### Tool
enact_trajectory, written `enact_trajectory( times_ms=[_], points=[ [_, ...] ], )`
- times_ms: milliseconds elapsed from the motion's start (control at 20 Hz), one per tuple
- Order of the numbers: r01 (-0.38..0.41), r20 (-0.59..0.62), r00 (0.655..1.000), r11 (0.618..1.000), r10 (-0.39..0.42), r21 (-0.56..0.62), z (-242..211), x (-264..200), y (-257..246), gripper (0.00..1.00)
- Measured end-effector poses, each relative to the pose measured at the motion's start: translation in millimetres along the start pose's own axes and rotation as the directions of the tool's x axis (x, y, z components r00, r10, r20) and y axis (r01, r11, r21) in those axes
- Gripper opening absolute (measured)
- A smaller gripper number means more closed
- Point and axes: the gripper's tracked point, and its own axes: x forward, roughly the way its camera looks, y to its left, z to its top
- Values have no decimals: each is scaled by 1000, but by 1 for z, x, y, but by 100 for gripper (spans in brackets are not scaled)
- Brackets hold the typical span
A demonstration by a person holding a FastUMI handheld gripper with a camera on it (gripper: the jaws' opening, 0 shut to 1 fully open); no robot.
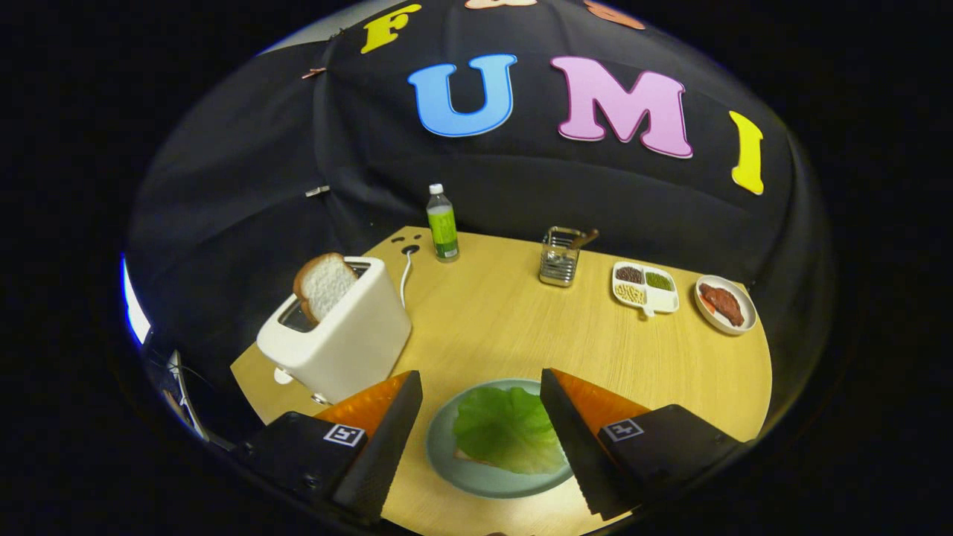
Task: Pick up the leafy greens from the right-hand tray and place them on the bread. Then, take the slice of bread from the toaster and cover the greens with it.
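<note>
The leafy greens (506,428) lie as a flat, crinkled green lettuce leaf on a slice of bread (467,455), which shows as a pale edge with a brown crust peeking out from under the leaf's near side. Both rest on a round grey-green plate (447,465) on the wooden table. A second slice of bread (323,285), white with a brown crust, stands upright and slightly tilted, half risen from the slot of a white toaster (339,335), which stands beside the plate.
</note>
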Motion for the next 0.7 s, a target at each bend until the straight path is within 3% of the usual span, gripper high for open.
enact_trajectory(
  times_ms=[500,700],
  points=[
    [-173,61,980,964,189,-202,52,21,118,99],
    [-222,27,972,950,234,-218,55,35,162,99]
  ],
)
